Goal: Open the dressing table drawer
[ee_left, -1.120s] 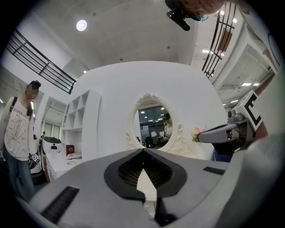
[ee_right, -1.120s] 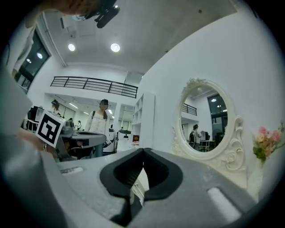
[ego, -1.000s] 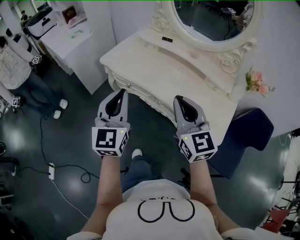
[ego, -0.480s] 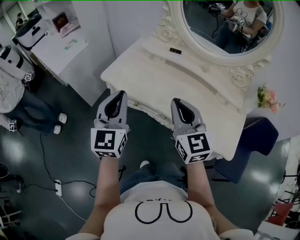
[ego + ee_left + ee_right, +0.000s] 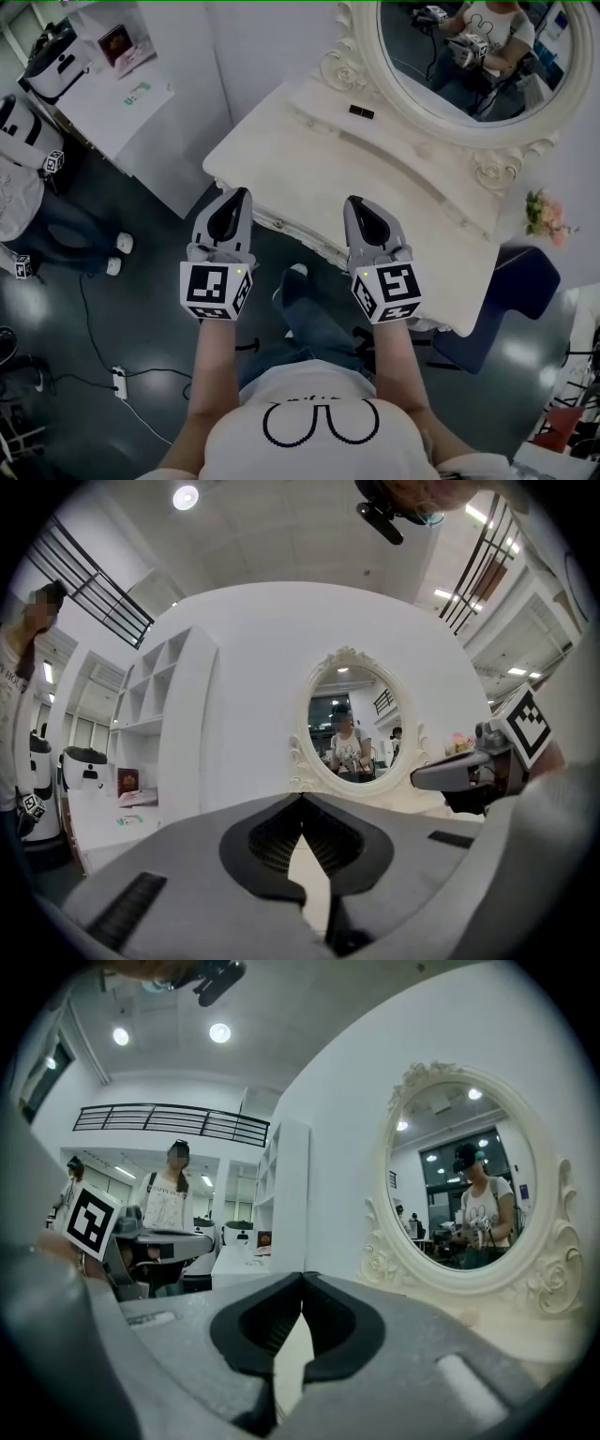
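The cream dressing table (image 5: 375,178) with its oval mirror (image 5: 469,56) stands ahead of me. Its carved drawer front (image 5: 298,236) runs along the near edge, between and just beyond my two grippers. My left gripper (image 5: 242,193) is shut and empty, with its tip at the table's front left corner. My right gripper (image 5: 354,202) is also shut and empty, and its tip overlaps the front edge. In the left gripper view the jaws (image 5: 302,797) meet at the tip, facing the mirror (image 5: 349,726). The right gripper view shows closed jaws (image 5: 302,1277) and the mirror (image 5: 464,1185).
A blue chair (image 5: 511,281) stands to the right of the table, with pink flowers (image 5: 544,217) above it. A small black item (image 5: 361,112) lies on the tabletop. A white counter (image 5: 122,94) and a standing person (image 5: 28,216) are at left. A power strip with its cable (image 5: 117,382) lies on the floor.
Both grippers and I have moved closer to the dressing table. Its front edge now lies at the gripper tips, and the mirror shows my reflection. Both grippers stayed shut.
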A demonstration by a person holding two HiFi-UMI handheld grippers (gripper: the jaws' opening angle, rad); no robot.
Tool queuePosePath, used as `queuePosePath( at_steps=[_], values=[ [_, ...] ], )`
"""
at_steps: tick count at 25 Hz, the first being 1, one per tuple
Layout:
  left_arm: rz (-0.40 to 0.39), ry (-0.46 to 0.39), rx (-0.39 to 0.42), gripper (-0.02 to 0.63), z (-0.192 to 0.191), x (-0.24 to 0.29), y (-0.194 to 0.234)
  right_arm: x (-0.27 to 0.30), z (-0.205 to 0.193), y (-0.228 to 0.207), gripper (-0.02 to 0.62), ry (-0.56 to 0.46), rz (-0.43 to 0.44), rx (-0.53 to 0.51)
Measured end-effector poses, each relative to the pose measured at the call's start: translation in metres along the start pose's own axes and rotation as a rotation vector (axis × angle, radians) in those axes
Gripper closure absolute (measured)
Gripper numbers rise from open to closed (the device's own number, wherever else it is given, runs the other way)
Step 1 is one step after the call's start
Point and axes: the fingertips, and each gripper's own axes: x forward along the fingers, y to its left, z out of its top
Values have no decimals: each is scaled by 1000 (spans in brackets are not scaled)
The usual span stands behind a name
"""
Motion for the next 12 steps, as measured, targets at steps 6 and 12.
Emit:
queuePosePath(
  at_steps=[6, 12],
  values=[
    [5, 32, 10, 607, -12, 45, 39, 67, -6, -10, 600, 12, 14, 20],
    [-22, 73, 8, 607, -27, 110, 73, 135, -18, -33, 600, 39, 4, 38]
  ],
)
